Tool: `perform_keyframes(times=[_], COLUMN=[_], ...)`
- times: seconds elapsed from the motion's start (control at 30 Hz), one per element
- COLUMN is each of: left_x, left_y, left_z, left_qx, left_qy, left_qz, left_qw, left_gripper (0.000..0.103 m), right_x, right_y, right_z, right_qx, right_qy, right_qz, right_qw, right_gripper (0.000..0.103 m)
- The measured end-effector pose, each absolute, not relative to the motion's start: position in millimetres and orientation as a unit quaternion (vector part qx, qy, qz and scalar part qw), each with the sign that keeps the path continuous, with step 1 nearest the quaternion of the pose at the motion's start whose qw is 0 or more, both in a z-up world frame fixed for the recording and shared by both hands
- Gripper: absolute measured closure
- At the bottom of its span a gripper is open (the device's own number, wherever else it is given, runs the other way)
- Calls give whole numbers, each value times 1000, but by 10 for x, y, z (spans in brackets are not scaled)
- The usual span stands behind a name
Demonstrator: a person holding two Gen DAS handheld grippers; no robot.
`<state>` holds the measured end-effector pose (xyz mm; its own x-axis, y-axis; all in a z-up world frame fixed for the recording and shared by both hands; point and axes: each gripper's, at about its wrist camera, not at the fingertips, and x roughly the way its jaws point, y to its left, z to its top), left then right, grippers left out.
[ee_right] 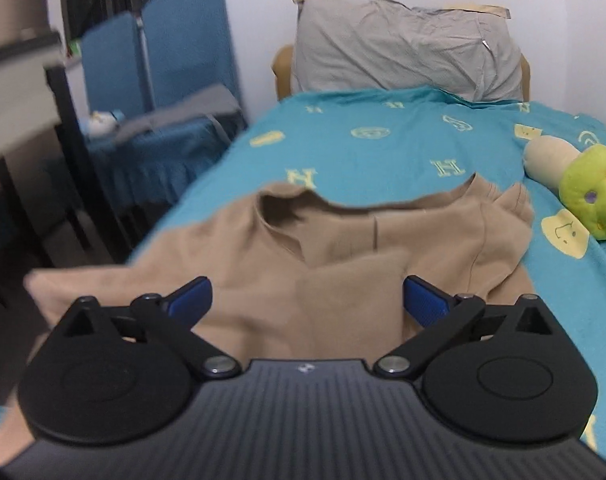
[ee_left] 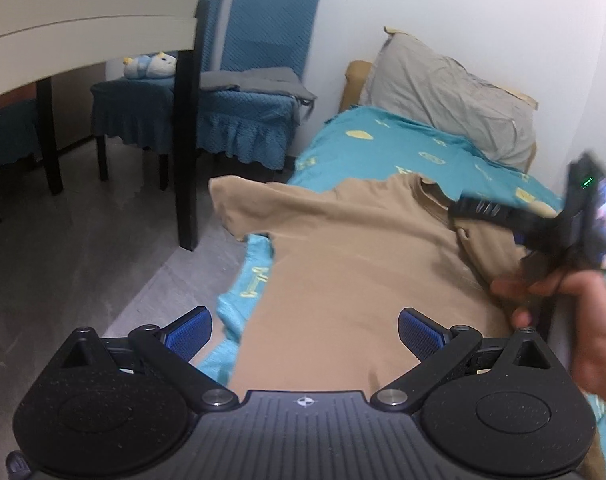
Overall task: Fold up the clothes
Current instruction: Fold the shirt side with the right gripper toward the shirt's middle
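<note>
On the bed (ee_right: 383, 140), across its turquoise patterned sheet, a tan T-shirt (ee_left: 343, 264) lies mostly flat, its long axis running up the mattress with the collar toward the grey pillow (ee_right: 407, 52), one sleeve hanging off the bed's edge and the other side bunched. The left gripper (ee_left: 305, 332) and right gripper (ee_right: 307, 298) both hover over it with fingers spread wide, holding nothing. The cloth looks light, soft and limp, so pinching a shoulder seam or hem corner seems wisest.
</note>
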<state>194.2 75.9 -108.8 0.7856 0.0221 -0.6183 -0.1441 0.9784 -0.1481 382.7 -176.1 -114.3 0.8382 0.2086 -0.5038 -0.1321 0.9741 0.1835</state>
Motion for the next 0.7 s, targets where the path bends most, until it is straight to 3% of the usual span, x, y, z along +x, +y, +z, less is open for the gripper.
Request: perform_keyframes(times=[0.4, 0.7], left_x=[1633, 1257], left_y=[381, 76], left_z=[-908, -849], left_qx=[-58, -20], left_qy=[306, 317], left_qz=[4, -25], left_qw=[950, 948], left_gripper=[2, 2], right_x=[2044, 748], right_y=[-2324, -2613], right_z=[-21, 143], right_qx=[154, 148], right_qy=[254, 240], right_qz=[78, 54], right_qw=[952, 958], right_gripper=[0, 0])
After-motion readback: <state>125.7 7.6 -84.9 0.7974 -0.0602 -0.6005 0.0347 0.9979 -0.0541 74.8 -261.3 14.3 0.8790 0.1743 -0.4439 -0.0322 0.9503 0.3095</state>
